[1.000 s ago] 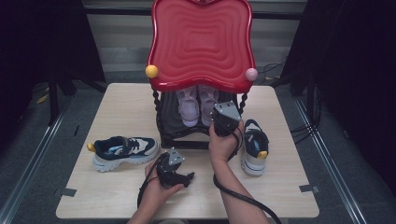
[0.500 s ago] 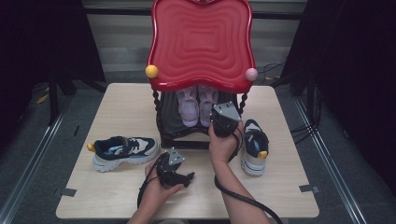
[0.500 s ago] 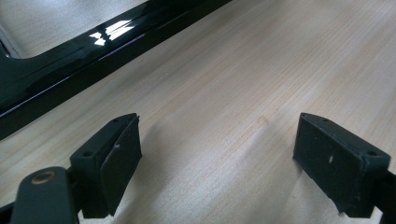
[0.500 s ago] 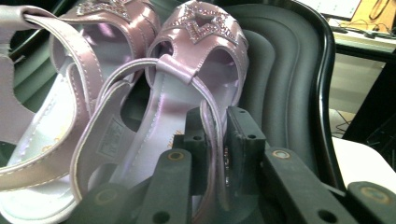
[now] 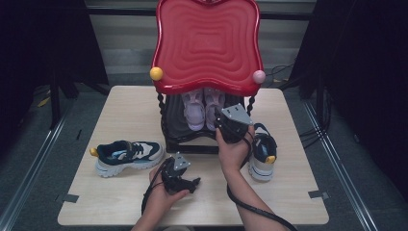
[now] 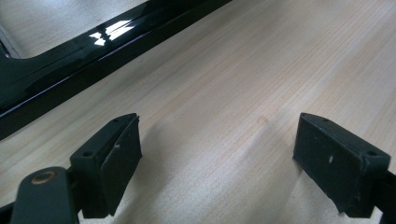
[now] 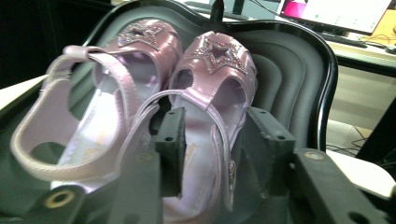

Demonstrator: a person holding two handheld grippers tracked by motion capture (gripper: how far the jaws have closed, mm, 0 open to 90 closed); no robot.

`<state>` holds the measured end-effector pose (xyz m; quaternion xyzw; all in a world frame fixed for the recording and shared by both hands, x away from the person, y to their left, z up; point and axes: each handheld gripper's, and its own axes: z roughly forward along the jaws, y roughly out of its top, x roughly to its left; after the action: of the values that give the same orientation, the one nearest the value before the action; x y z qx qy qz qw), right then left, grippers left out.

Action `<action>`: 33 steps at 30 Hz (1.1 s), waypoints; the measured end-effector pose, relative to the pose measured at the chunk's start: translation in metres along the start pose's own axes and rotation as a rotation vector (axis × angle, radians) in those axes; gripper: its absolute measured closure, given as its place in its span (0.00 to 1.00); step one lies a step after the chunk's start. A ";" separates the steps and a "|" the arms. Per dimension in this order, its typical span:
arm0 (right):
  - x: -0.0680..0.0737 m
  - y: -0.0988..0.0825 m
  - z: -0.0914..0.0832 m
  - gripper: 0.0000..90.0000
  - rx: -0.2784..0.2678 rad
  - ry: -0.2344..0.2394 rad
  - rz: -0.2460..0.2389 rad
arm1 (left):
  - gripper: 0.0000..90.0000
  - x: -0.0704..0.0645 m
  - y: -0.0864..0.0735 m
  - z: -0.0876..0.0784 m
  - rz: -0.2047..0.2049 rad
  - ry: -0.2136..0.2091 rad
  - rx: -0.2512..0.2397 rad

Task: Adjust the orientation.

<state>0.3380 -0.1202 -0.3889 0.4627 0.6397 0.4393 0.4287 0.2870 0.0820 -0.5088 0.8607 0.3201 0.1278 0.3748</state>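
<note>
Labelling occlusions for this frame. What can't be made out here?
- High view: heels of the pink sandals and the lower shelf, hidden under the red top tray.
- Right gripper view: whether the right tongs actually pinch the sandal; the heel strap blocks the contact.
- High view: right sneaker's inner side, behind the hand.

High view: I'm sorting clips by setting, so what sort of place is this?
Probably a staged recording bench in a lab or studio, not a home: a bare wooden table ringed by dark curtains, loose cables on the floor, and a small red-topped shoe stand set up as a prop.
</note>
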 end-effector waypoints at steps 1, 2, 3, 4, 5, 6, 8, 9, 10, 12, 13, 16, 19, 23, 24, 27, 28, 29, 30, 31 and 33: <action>-0.001 0.000 -0.003 0.63 0.000 0.017 0.005 | 0.16 0.000 0.000 0.000 0.000 0.000 0.000; -0.001 0.000 -0.006 0.61 -0.001 0.029 0.006 | 0.16 0.000 0.000 0.000 0.000 -0.001 0.000; -0.001 0.000 -0.008 0.60 -0.003 0.039 0.008 | 0.16 0.000 0.000 0.000 0.000 0.000 0.000; -0.001 0.000 -0.011 0.58 -0.001 0.053 0.007 | 0.16 0.000 0.000 0.000 -0.001 -0.001 0.001; -0.002 -0.001 -0.013 0.57 0.002 0.064 0.005 | 0.16 0.000 0.000 0.000 0.000 -0.001 0.000; -0.003 -0.001 -0.015 0.55 -0.002 0.076 0.001 | 0.16 0.000 0.000 0.000 0.000 0.000 0.000; -0.004 -0.002 -0.019 0.53 0.004 0.102 0.001 | 0.16 0.000 0.000 0.000 0.000 0.000 0.000; -0.005 -0.003 -0.021 0.51 0.004 0.112 0.004 | 0.16 0.000 0.000 0.000 0.000 0.000 0.000; -0.006 -0.004 -0.023 0.49 0.010 0.124 0.003 | 0.16 0.000 0.000 0.000 0.000 0.000 0.000; -0.008 -0.006 -0.026 0.47 0.017 0.142 -0.010 | 0.16 0.000 0.000 0.000 -0.003 -0.001 0.000; -0.008 -0.007 -0.027 0.46 0.019 0.152 -0.014 | 0.16 0.000 0.000 0.000 0.005 -0.002 0.007; -0.011 -0.011 -0.032 0.42 0.030 0.187 -0.013 | 0.16 0.001 0.000 -0.001 0.009 0.000 0.012; -0.014 -0.015 -0.036 0.38 0.047 0.214 -0.008 | 0.16 0.001 0.001 -0.001 0.011 0.001 0.014; -0.018 -0.020 -0.041 0.32 0.070 0.261 -0.004 | 0.16 0.000 0.000 0.000 0.006 -0.002 0.011; -0.019 -0.021 -0.042 0.31 0.081 0.272 0.006 | 0.16 0.000 0.000 0.000 0.006 -0.002 0.012; -0.022 -0.025 -0.045 0.29 0.096 0.300 0.000 | 0.16 0.000 0.001 0.000 0.006 -0.002 0.011; -0.023 -0.026 -0.047 0.28 0.103 0.304 -0.001 | 0.16 0.000 0.000 0.000 0.005 -0.002 0.011; -0.023 -0.028 -0.048 0.28 0.107 0.310 -0.004 | 0.16 0.000 0.000 0.000 0.005 -0.002 0.011; -0.024 -0.029 -0.049 0.27 0.114 0.319 0.000 | 0.16 0.000 0.001 0.000 0.006 -0.002 0.011; -0.024 -0.031 -0.050 0.26 0.118 0.331 0.004 | 0.16 0.000 0.001 0.000 0.006 -0.002 0.011; -0.025 -0.035 -0.051 0.24 0.138 0.343 -0.016 | 0.16 0.000 0.001 0.000 0.006 -0.002 0.011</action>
<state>0.2869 -0.1591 -0.4067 0.4044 0.7357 0.4632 0.2840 0.2872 0.0820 -0.5082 0.8638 0.3180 0.1262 0.3698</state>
